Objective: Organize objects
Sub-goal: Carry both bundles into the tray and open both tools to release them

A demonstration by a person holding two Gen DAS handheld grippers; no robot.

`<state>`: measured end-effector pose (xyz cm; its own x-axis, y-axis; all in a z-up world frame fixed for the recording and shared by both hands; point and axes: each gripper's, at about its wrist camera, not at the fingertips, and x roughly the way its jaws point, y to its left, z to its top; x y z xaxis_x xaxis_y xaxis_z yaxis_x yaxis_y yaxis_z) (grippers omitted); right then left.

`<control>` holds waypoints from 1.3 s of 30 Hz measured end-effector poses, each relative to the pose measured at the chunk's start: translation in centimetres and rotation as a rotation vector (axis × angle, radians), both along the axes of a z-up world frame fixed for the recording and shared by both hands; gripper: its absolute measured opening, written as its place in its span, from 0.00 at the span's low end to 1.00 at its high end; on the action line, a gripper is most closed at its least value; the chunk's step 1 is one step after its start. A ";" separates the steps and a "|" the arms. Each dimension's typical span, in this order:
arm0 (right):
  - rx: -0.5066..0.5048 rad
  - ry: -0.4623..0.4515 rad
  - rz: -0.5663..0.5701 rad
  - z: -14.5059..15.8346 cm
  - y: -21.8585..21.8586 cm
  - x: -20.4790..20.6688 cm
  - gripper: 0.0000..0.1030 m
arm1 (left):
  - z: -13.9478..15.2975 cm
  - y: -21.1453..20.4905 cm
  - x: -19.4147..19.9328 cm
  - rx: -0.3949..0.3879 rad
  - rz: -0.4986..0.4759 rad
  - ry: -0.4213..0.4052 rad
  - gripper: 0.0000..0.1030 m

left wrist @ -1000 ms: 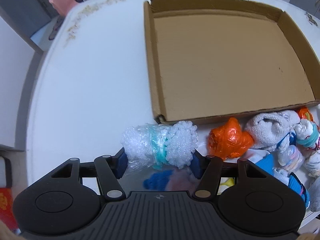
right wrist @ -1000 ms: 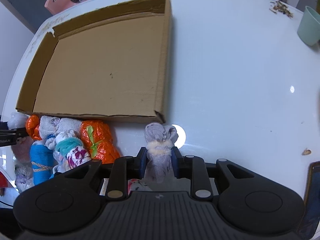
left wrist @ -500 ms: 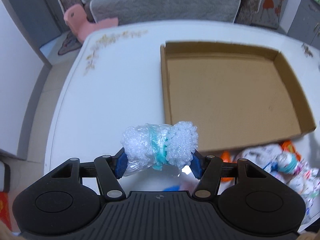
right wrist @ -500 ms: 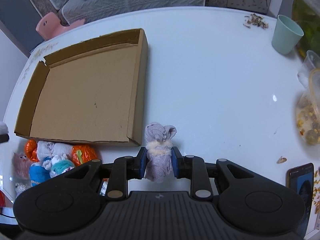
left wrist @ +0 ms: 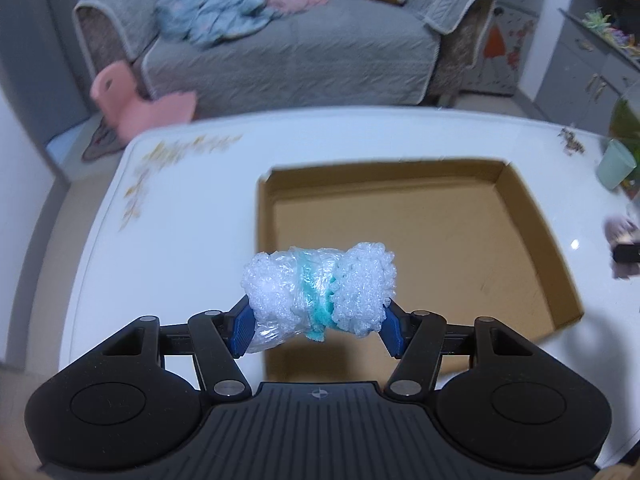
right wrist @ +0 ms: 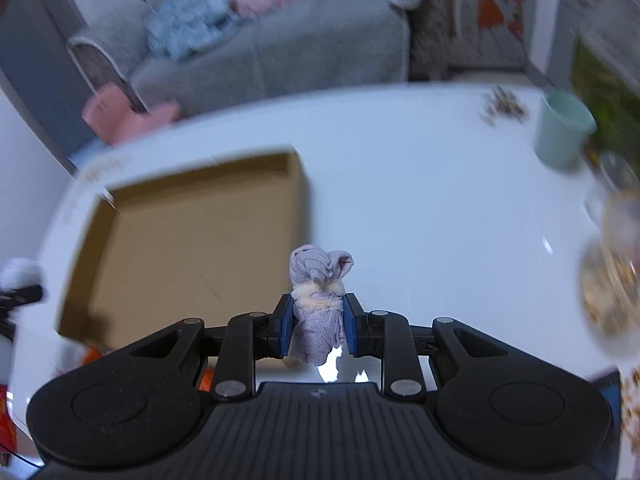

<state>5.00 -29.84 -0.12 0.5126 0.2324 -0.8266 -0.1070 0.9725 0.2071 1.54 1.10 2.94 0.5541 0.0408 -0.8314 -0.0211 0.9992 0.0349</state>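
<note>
My left gripper is shut on a white fluffy bundle with a teal band, held crosswise between its blue pads above the near left corner of the shallow cardboard box. My right gripper is shut on a lilac sock bundle that stands upright between its pads, above the white table just right of the cardboard box. The box interior is bare. At the right edge of the left wrist view the lilac bundle shows blurred.
A mint cup and a glass container of food stand at the table's right side, with crumbs behind. Orange bundles peek out below the box. A grey sofa and a pink stool lie beyond the table.
Both grippers have risen with their bundles and tilted up, so the sofa and room came into view. The pile of bundles at the box's near edge has dropped almost out of sight.
</note>
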 end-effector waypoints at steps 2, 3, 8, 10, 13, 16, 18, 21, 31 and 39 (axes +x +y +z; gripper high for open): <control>0.051 -0.037 0.027 0.7 1.3 1.2 0.22 | -0.2 -0.5 1.3 0.000 -0.017 -0.011 0.64; 0.074 -0.046 0.039 0.8 1.9 1.9 0.22 | -0.3 -0.7 2.0 -0.001 -0.020 -0.019 0.64; 0.123 -0.053 0.139 0.4 5.8 4.4 0.23 | -2.5 -1.0 5.7 -0.013 -0.043 -0.023 0.64; 0.138 -0.036 0.170 -0.3 7.3 5.8 0.23 | -3.7 -1.0 6.8 0.000 -0.056 -0.005 0.64; 0.171 -0.012 0.208 -1.3 9.7 7.9 0.23 | -5.1 -0.9 7.9 0.061 -0.089 -0.004 0.64; 0.186 -0.006 0.261 -2.0 12.4 9.6 0.23 | -6.4 -1.0 9.0 0.141 -0.129 -0.013 0.65; 0.192 0.004 0.291 -2.4 14.0 10.5 0.23 | -7.1 -1.4 9.5 0.205 -0.179 -0.017 0.65; 0.180 0.022 0.319 -3.2 15.4 11.8 0.23 | -8.0 -1.8 9.9 0.262 -0.244 -0.024 0.65; 0.096 0.063 0.378 -5.5 17.7 13.5 0.24 | -11.3 -1.5 11.0 0.268 -0.290 0.007 0.68; 0.069 0.080 0.396 -5.6 19.1 14.0 0.25 | -11.3 -1.1 11.1 0.263 -0.273 -0.012 0.83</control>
<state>18.95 -10.77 -5.77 0.3072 0.4552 -0.8357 -0.4517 0.8427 0.2930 12.60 -0.03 -8.34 0.5840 0.1014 -0.8054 0.2430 0.9248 0.2926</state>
